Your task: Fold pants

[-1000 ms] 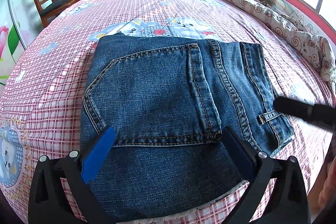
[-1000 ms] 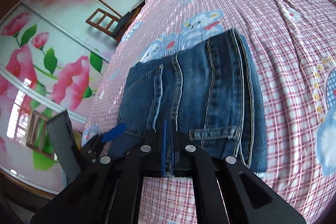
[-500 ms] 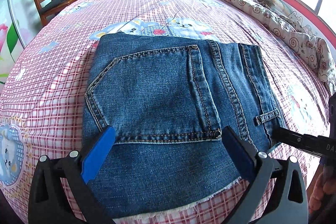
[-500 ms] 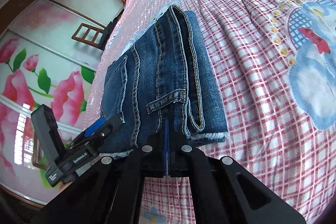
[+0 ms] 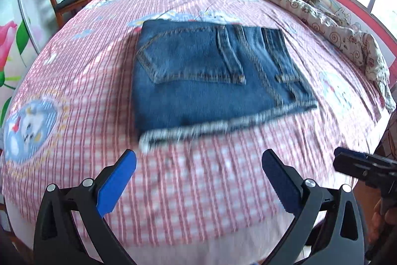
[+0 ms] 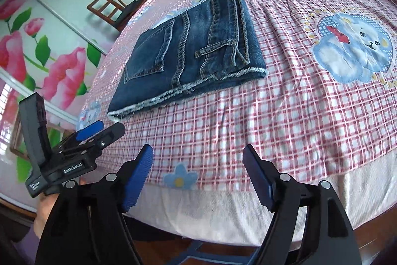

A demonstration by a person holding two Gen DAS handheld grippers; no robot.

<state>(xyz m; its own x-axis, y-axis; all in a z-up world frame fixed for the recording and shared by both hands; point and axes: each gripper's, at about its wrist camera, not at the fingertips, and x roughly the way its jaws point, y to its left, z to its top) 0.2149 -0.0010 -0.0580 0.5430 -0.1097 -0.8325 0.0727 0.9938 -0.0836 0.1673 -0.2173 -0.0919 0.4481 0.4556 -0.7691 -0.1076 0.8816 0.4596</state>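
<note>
Both grippers withdrew from one folded pants (image 5: 208, 81).

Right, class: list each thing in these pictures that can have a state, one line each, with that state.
jeans: folded into a compact stack, lying flat on the bed, not held.
left hand-held gripper: open, empty, off the jeans.
right hand-held gripper: jaws opening, nothing between them.
quilt: bunched along the bed's far side.

a pink checked bed (image 5: 74, 81) carries folded jeans (image 5: 198, 81) and a crumpled quilt (image 5: 322, 16).
</note>
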